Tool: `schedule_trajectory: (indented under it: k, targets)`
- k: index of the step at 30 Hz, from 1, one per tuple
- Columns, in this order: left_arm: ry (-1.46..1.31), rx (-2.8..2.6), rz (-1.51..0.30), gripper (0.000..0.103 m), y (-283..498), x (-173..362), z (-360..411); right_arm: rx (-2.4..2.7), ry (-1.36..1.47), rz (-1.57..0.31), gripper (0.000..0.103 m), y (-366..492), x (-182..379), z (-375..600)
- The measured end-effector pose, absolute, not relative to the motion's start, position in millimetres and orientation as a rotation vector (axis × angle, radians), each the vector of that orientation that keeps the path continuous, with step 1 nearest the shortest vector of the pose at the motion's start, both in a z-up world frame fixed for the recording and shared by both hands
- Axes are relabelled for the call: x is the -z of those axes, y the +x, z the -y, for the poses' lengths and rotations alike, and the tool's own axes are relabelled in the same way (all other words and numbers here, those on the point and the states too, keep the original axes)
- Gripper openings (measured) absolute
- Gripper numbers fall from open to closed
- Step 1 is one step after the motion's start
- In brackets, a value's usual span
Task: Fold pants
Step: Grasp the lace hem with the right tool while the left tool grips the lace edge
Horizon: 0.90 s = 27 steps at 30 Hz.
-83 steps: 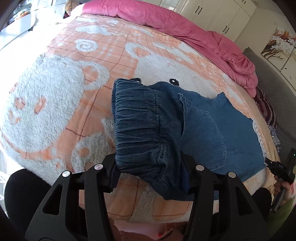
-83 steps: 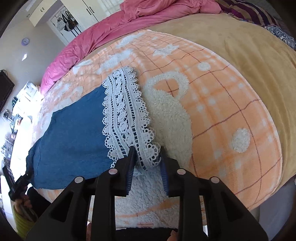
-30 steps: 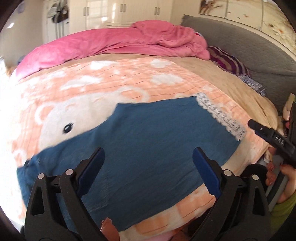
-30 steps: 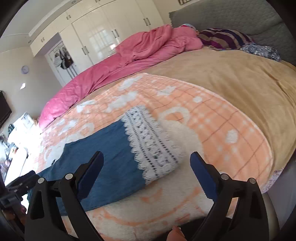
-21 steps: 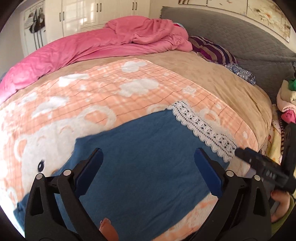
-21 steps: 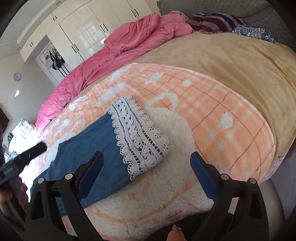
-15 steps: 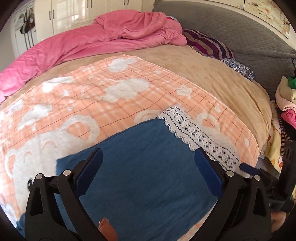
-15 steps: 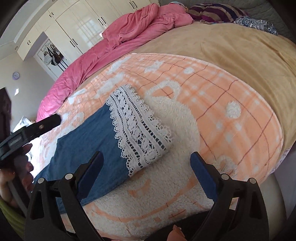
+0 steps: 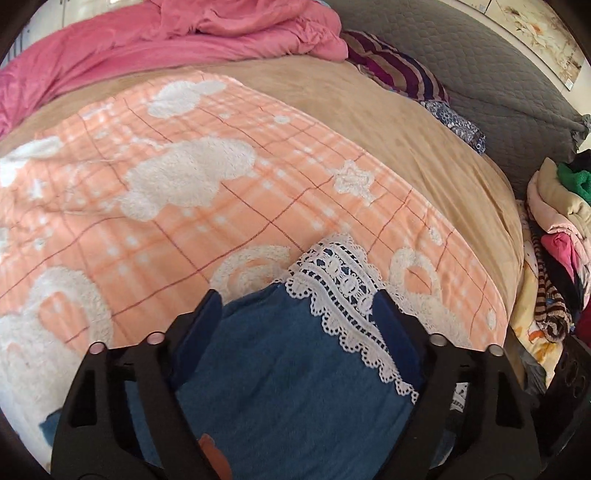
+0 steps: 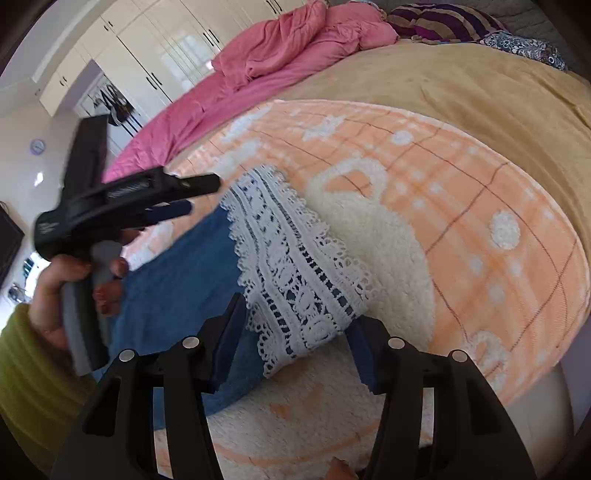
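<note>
Blue denim pants [image 9: 280,373] with a white lace hem [image 9: 343,291] lie flat on the orange-and-white fleece blanket [image 9: 184,229]. My left gripper [image 9: 297,310] hovers over the hem's far corner. Its jaws are closing, with denim and lace between them, and the pads are not pressing. My right gripper [image 10: 297,321] straddles the near corner of the lace hem [image 10: 291,266]. Its jaws are closing too, with the pads close to the lace edges but not gripping. In the right wrist view a hand in a yellow-green sleeve holds the left gripper [image 10: 203,195] above the denim [image 10: 177,280].
A pink duvet [image 9: 166,33] is bunched at the far side of the bed, on a tan blanket [image 9: 369,122]. A striped pillow [image 9: 399,77] leans on the grey headboard [image 9: 498,85]. A pile of clothes [image 9: 557,236] sits off the right edge. White wardrobes [image 10: 155,48] stand behind.
The left gripper travelled along the pants from the waist end to the lace hem. The right gripper dipped closer to the hem's near corner. Both pairs of jaws narrowed.
</note>
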<state>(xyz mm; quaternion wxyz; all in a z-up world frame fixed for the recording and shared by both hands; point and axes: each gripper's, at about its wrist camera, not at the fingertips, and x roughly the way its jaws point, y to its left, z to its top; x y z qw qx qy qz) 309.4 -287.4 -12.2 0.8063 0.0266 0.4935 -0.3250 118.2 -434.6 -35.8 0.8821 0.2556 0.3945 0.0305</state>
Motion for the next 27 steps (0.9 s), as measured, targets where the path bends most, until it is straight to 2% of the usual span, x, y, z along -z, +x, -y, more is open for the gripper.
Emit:
schedule_trajectory:
  k: [2, 5, 9, 11, 12, 13, 16, 18, 20, 23, 27]
  targets:
    - [0.057, 0.733, -1.078, 0.057, 318, 20, 292, -0.077, 0.534, -0.829, 0.052, 123, 37, 432]
    - [0.046, 0.775, -1.09, 0.05, 327, 30, 295, -0.094, 0.542, -0.835, 0.052, 130, 40, 430]
    - [0.023, 0.869, -1.088, 0.05, 332, 37, 301, -0.12, 0.601, -0.822, 0.039, 131, 43, 436]
    - [0.013, 0.893, -1.096, 0.05, 336, 41, 304, -0.13, 0.621, -0.821, 0.038, 132, 45, 438]
    - [0.004, 0.889, -1.106, 0.05, 338, 44, 305, -0.143, 0.624, -0.813, 0.029, 132, 44, 437]
    - [-0.016, 0.893, -1.128, 0.05, 340, 48, 306, -0.178, 0.634, -0.801, 0.026, 132, 43, 436]
    - [-0.04, 0.89, -1.129, 0.05, 339, 50, 307, -0.194, 0.639, -0.806, 0.025, 133, 44, 435]
    - [-0.063, 0.881, -1.14, 0.044, 340, 52, 305, -0.193, 0.635, -0.803, 0.023, 133, 43, 433]
    - [-0.082, 0.887, -1.132, 0.017, 339, 51, 303, -0.198, 0.633, -0.797, 0.023, 133, 42, 432]
    - [-0.084, 0.892, -1.099, 0.011, 334, 44, 300, -0.208, 0.633, -0.787, 0.022, 135, 41, 431]
    - [-0.151, 0.91, -1.055, 0.009, 329, 30, 283, -0.243, 0.647, -0.753, 0.021, 134, 40, 431]
